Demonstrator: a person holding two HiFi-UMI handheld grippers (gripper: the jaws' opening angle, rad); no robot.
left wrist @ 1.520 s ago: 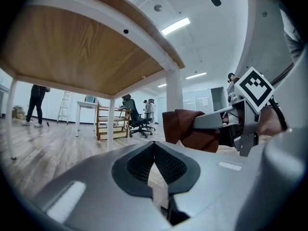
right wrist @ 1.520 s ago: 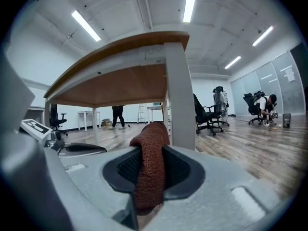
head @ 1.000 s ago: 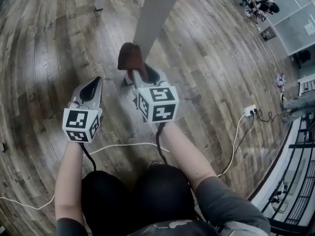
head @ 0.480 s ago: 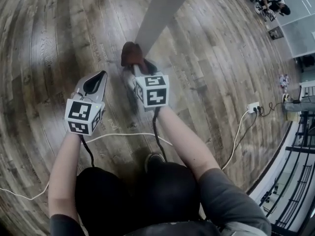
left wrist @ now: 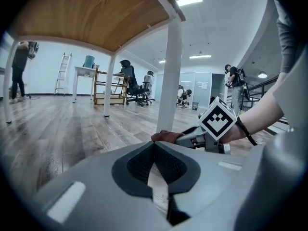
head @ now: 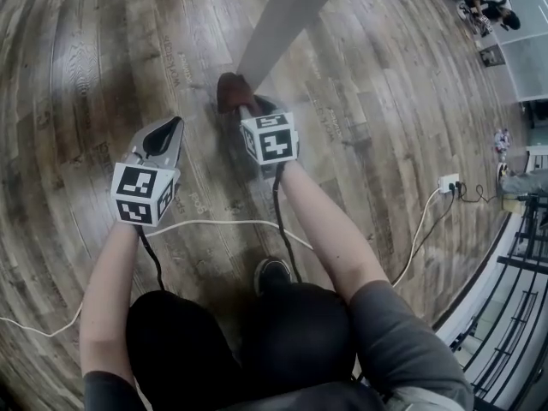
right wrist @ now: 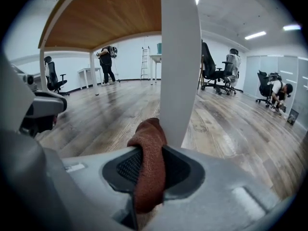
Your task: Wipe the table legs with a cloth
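Right gripper (right wrist: 153, 165): jaws pinched on the brown cloth (right wrist: 150, 148), which bulges out ahead of the tips. Its front fold touches the white table leg (right wrist: 179, 66) directly ahead, low down near the wood floor (head: 86, 75).

Left gripper (left wrist: 155, 162): jaws pressed together, nothing between them. It is held off to the left of the right gripper, apart from the leg.

Step, as I judge it: wiping the bottom of this leg. The next move calls for keeping the cloth pressed to the leg and running it along or round the faces, without loosening the pinch.

Writing: none I can read. The cube (head: 270, 137) carries only black-and-white square markers. No brand shows on cloth or leg.
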